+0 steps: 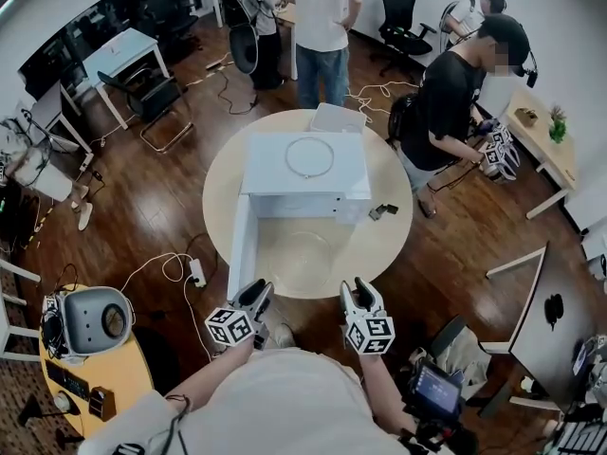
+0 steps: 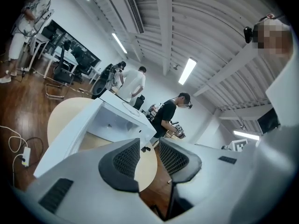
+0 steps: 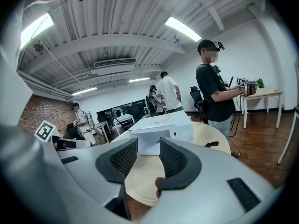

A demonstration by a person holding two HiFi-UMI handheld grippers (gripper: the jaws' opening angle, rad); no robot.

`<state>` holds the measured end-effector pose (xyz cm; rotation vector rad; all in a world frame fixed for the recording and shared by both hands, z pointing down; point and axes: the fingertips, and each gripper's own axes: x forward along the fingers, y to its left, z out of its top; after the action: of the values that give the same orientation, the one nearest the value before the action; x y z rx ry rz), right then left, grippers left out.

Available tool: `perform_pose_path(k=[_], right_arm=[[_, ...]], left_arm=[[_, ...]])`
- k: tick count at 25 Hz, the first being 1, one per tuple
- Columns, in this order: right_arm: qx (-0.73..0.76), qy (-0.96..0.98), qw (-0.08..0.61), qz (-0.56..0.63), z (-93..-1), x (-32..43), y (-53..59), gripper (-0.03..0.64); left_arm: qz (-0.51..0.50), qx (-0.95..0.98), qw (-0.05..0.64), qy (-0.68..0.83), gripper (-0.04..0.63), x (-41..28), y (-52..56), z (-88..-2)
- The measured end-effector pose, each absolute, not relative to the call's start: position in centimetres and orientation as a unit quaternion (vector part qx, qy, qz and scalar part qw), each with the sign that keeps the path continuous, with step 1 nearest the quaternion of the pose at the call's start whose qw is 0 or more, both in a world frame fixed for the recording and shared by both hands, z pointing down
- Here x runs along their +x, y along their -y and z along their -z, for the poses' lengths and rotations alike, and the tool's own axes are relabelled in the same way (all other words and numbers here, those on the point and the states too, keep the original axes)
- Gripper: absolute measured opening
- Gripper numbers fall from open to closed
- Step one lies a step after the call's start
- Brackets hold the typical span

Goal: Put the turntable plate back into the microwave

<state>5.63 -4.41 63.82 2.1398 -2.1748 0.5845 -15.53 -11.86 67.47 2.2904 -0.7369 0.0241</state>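
- So far, nothing of the task shows as done: the plate (image 1: 302, 259) lies flat on the round table (image 1: 224, 173), low in the middle of the head view, in front of the microwave (image 1: 305, 190) and not inside it.
- Helpfully, the microwave door (image 1: 242, 245) already hangs open at the left of the oven, so the way in looks clear.
- A thin ring (image 1: 287, 157) rests on the microwave's top, not in the cavity. It may be the roller ring, and I judge it may need seating before the plate goes in.
- The left gripper (image 1: 258, 290) and right gripper (image 1: 358, 287) sit at the bottom of the head view, short of the table edge and apart from the plate.
- Each has its jaws spread with nothing between the pads. In the right gripper view the plate (image 3: 140, 183) shows through the gap but lies well beyond it.
- Left to do, as I judge it: reach the plate, lift it, carry it into the opening and set it down.
- Counted: one plate, one microwave, one ring, one table, two grippers, and one small black item (image 1: 383, 210) on the table right of the oven.
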Motion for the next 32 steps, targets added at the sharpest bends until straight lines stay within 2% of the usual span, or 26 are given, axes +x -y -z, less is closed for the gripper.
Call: perform_pose_path(k=[15, 32], right_arm=[[0.693, 0.694, 0.033, -0.191, -65.8, 3.5, 9.0, 0.144], [0.662, 0.723, 0.046, -0.194, -66.5, 5.9, 11.6, 0.144]], left_arm=[[-0.007, 0.901, 0.351, 0.255, 0.126, -17.0, 16.2, -67.7], [0.007, 0.884, 0.348, 0.311, 0.126, -16.8, 17.2, -67.3]])
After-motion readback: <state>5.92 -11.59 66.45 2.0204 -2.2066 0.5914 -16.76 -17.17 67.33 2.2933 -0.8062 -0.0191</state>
